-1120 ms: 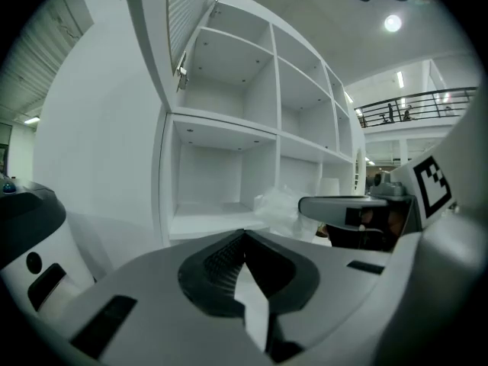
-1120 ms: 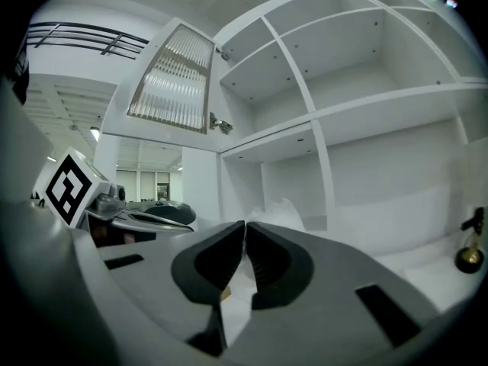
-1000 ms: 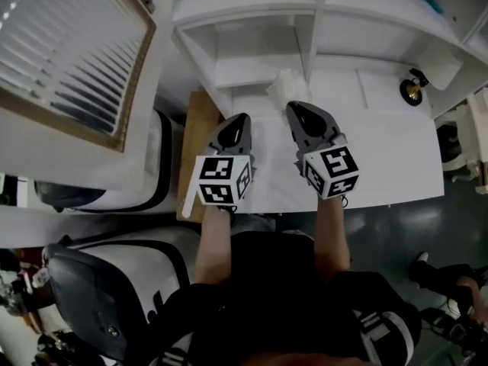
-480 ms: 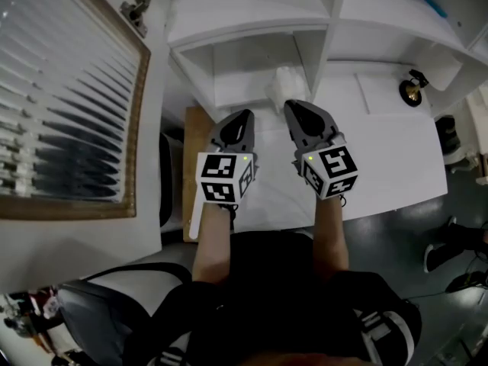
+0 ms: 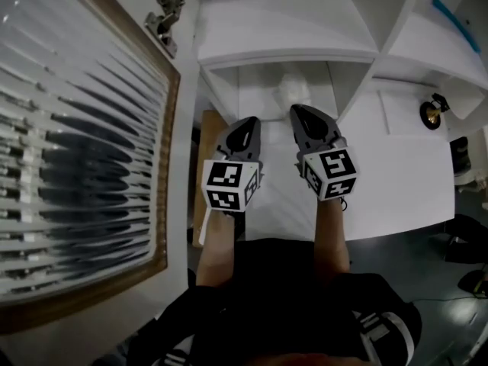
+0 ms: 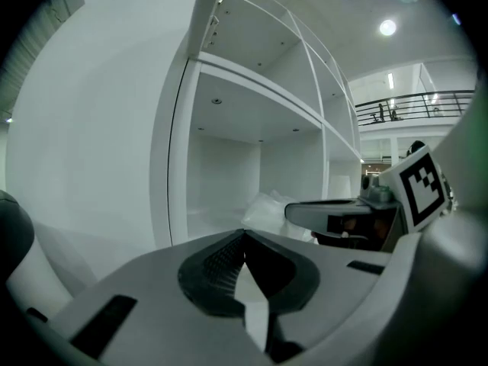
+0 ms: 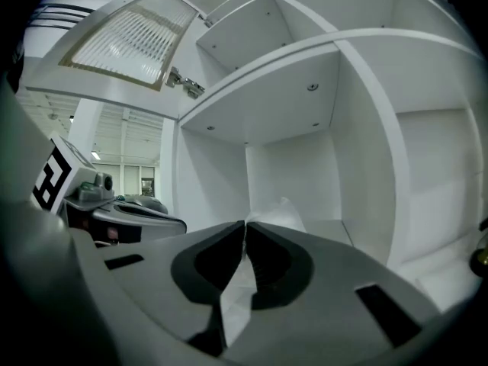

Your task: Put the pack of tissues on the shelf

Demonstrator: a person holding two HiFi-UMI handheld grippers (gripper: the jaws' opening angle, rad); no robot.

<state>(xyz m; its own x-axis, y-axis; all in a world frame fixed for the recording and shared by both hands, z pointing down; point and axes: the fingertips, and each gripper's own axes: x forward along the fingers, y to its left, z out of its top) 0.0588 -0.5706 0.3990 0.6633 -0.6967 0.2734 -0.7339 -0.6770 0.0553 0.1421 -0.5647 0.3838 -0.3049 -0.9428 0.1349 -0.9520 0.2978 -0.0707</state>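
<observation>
The pack of tissues (image 5: 293,90), white in a crinkly clear wrap, is held at its near end by my right gripper (image 5: 299,110), which is shut on it. The pack reaches into the mouth of a low compartment of the white shelf unit (image 5: 255,90). In the right gripper view the pack (image 7: 278,213) sticks out past the right gripper (image 7: 245,224), with the compartment floor (image 7: 335,231) behind it. My left gripper (image 5: 244,122) is beside it on the left, shut and empty. The left gripper view shows the left gripper (image 6: 244,235), the pack (image 6: 267,208) and the right gripper's jaws (image 6: 335,212).
An open louvred cabinet door (image 5: 76,151) with a metal hinge (image 5: 168,17) fills the left. A white counter (image 5: 396,174) runs to the right, with a small dark and gold object (image 5: 432,113) on it. A wooden board (image 5: 207,139) lies left of the grippers. More shelf compartments (image 7: 427,166) stand right and above.
Both grippers have moved forward towards the shelf, side by side. The pack has gone from in front of the compartment into its mouth. Neither gripper's jaws have changed.
</observation>
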